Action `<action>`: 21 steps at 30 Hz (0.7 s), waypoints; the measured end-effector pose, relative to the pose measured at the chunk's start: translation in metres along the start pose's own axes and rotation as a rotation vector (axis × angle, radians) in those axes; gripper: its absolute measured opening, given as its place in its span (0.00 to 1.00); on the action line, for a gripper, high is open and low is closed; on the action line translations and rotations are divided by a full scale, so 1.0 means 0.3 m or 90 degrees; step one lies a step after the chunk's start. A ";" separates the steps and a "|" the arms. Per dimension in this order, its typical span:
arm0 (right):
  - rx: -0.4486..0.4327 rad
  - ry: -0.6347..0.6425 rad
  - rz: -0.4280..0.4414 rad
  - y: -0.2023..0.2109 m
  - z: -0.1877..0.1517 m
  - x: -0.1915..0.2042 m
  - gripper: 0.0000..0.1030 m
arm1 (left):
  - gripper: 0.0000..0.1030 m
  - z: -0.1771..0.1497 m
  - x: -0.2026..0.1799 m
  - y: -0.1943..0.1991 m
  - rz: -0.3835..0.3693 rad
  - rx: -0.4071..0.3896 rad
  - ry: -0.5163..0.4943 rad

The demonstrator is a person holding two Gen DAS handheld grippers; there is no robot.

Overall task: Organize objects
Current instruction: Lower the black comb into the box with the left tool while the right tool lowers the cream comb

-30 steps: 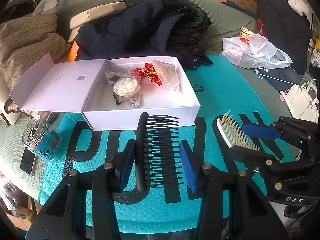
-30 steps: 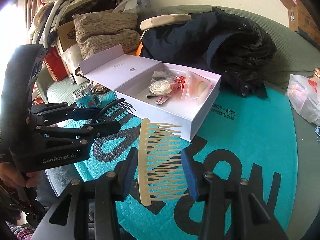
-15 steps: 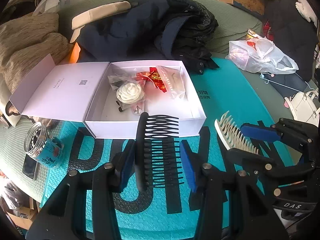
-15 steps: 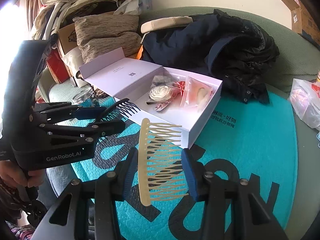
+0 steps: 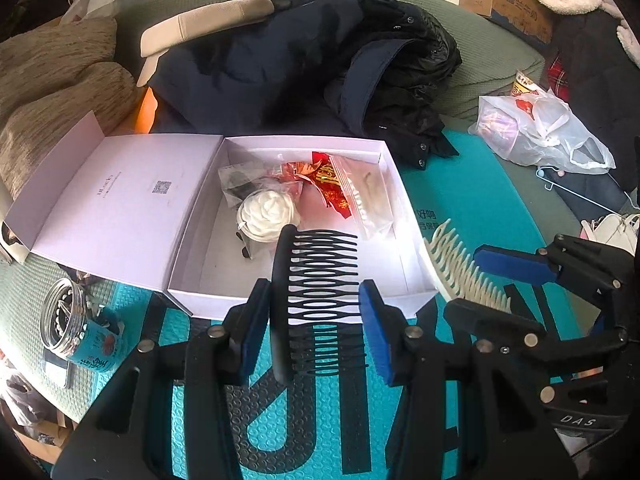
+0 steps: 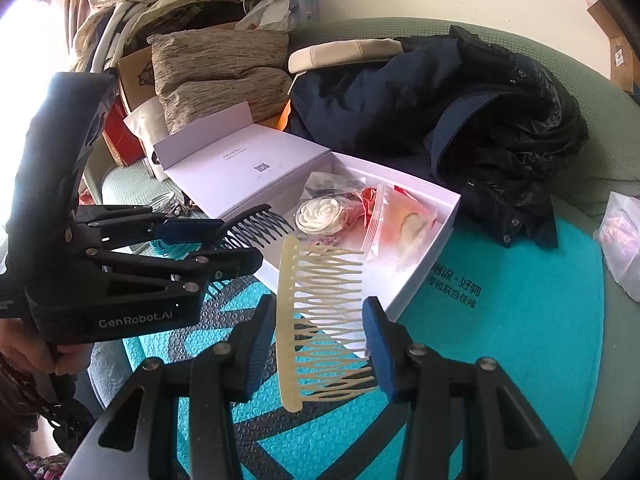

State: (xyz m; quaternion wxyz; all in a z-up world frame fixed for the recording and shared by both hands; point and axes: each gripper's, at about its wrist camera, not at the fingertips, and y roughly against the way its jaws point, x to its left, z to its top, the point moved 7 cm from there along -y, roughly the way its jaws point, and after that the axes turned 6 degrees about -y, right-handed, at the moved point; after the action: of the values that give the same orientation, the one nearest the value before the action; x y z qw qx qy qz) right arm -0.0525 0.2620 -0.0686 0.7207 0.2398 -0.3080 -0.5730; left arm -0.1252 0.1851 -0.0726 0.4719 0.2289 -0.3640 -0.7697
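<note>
My left gripper (image 5: 316, 316) is shut on a black hair comb (image 5: 320, 300), held upright with its teeth pointing right, just above the near wall of the open white box (image 5: 304, 308). My right gripper (image 6: 320, 340) is shut on a cream hair comb (image 6: 320, 320) over the box's near corner (image 6: 412, 292). The cream comb (image 5: 464, 268) and right gripper show at the right in the left wrist view; the black comb (image 6: 256, 224) and left gripper (image 6: 224, 240) show at the left in the right wrist view. Inside the box lie a white fabric flower (image 5: 268, 212), red wrappers and a clear zip bag (image 5: 368, 196).
The box sits on a teal foam mat (image 5: 480, 200), its lid (image 5: 116, 200) folded open to the left. A small glass jar (image 5: 80, 332) lies at the mat's left edge. A dark jacket (image 5: 320, 72) is piled behind the box, a plastic bag (image 5: 536, 132) at the right.
Both grippers have carried their combs forward toward the box; the box looms larger and nearer. The combs' tips now overlap its near wall. Both grips are unchanged.
</note>
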 end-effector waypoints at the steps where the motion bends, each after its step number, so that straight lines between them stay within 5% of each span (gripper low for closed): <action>1: 0.000 0.002 0.001 -0.009 0.011 -0.006 0.44 | 0.42 0.011 0.005 -0.011 -0.001 0.001 0.002; 21: -0.017 -0.012 -0.002 -0.151 0.176 -0.097 0.44 | 0.42 0.173 0.100 -0.185 -0.004 0.017 0.018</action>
State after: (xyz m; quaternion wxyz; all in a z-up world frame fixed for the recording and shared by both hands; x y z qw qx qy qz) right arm -0.1256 0.2803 -0.0685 0.7197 0.2252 -0.3068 -0.5807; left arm -0.2058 0.1923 -0.0833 0.4715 0.2471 -0.3665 -0.7631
